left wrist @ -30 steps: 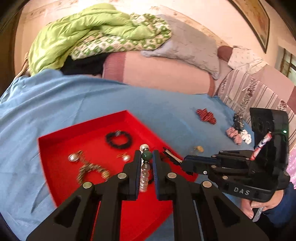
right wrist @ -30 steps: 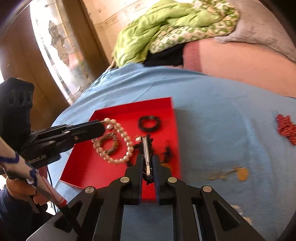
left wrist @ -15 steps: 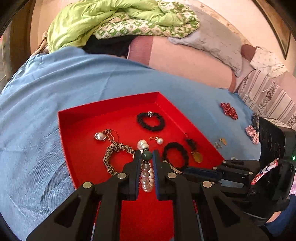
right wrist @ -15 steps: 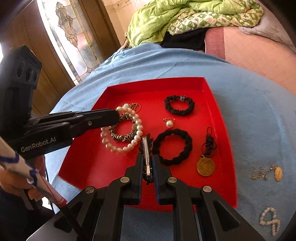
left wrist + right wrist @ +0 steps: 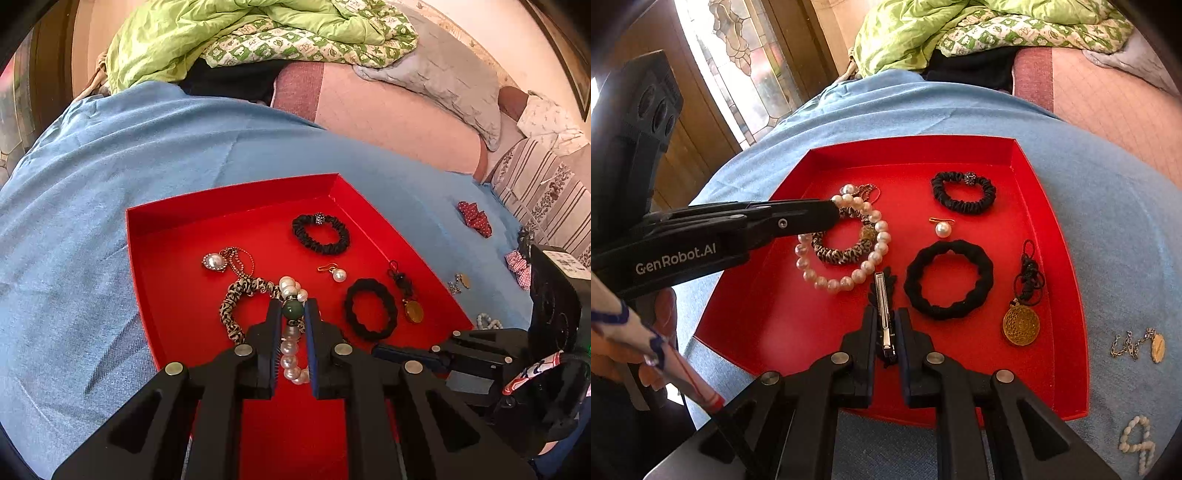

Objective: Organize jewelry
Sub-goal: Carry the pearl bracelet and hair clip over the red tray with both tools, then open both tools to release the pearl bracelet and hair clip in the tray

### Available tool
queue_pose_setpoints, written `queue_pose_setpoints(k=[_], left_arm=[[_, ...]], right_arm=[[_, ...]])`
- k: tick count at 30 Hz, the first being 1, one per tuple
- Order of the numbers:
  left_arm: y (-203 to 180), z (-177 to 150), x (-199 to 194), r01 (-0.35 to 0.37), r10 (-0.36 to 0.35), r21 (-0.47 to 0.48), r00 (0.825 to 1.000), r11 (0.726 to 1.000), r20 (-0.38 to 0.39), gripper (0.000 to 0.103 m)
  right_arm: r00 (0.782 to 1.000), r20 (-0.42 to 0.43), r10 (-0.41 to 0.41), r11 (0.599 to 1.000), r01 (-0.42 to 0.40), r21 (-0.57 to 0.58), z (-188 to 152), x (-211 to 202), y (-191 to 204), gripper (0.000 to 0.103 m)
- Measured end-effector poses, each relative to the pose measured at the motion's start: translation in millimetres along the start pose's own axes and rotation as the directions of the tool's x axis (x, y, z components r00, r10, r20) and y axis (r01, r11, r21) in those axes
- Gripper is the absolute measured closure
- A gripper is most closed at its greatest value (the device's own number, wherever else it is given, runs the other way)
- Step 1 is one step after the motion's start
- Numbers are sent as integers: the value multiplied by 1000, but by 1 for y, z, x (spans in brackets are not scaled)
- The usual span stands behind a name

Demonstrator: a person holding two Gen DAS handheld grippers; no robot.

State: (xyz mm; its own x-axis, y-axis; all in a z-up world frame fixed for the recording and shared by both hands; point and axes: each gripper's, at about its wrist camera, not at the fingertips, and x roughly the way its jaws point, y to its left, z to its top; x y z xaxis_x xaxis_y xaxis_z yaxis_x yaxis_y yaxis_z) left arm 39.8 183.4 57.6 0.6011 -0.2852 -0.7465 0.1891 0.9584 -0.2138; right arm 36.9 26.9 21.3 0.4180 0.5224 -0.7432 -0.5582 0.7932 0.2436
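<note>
A red tray (image 5: 177,317) (image 5: 768,325) lies on a blue cloth. My left gripper (image 5: 293,312) (image 5: 833,210) is shut on a pearl bracelet (image 5: 290,354) (image 5: 846,280) at its green bead, and the bracelet hangs low over the tray. My right gripper (image 5: 885,321) (image 5: 373,350) is shut on a black hair clip with a silver bar (image 5: 882,310), held above the tray's near part. In the tray lie a leopard-print scrunchie (image 5: 232,306), two black scrunchies (image 5: 962,194) (image 5: 947,278), a pearl earring (image 5: 942,229), a pearl pendant (image 5: 214,261) and a gold medallion on black cord (image 5: 1021,325).
On the cloth right of the tray lie a small chain with a gold tag (image 5: 1137,345), a white bead string (image 5: 1137,443) and red bows (image 5: 474,218). Green bedding (image 5: 258,33) and cushions are piled behind. A hand (image 5: 657,314) grips the left handle.
Both grippers moved in over the red tray and sank toward it, each keeping its piece. The tray now fills the middle of both views.
</note>
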Motion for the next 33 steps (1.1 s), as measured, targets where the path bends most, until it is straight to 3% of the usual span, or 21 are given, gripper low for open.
queue_pose_setpoints(k=[33], left_arm=[[-10,-1,4,-31,31,37,999,999,-20,92]], right_arm=[[1000,-1,24,1000,-24,-2,-3,-3,3,89]])
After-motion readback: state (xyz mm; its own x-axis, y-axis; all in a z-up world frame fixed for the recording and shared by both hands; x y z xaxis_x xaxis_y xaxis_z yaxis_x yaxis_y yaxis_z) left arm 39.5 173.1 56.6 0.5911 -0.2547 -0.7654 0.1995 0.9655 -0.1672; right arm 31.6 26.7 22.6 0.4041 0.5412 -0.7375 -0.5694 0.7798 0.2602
